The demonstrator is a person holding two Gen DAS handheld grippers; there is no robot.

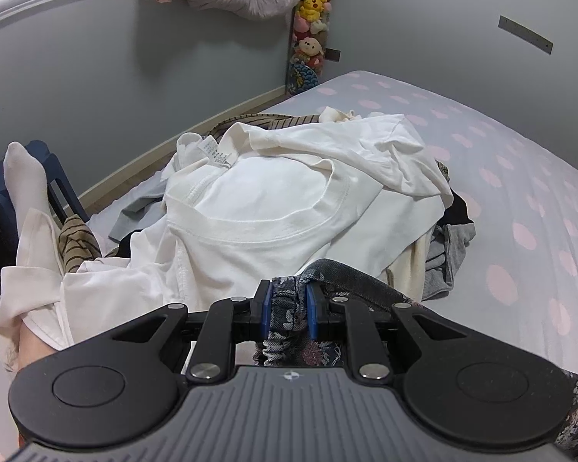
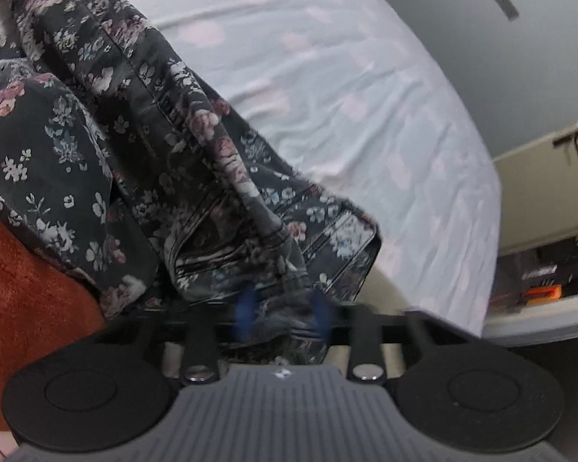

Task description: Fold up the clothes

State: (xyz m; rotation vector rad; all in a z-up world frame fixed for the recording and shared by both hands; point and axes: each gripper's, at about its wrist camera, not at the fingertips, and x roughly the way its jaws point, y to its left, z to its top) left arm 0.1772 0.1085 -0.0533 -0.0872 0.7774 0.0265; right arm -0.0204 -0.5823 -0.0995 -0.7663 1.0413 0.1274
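Both grippers held one dark floral-print cotton garment (image 2: 96, 123).
Left gripper (image 1: 288, 308) clamped it; right gripper (image 2: 283, 313), blurred, seemingly gripped its hem.

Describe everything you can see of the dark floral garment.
The dark floral denim-like garment carries pink and white flowers on charcoal cloth, with stitched seams and a waistband. It hangs crumpled over the spotted bedsheet. The left claw pinches a bunched fold; the blurred right claw has cloth between its pads.

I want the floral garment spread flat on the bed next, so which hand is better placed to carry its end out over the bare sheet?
Probably the right gripper: floral garment between its jaws, bare bedsheet beyond. The left gripper faces piled white clothes.
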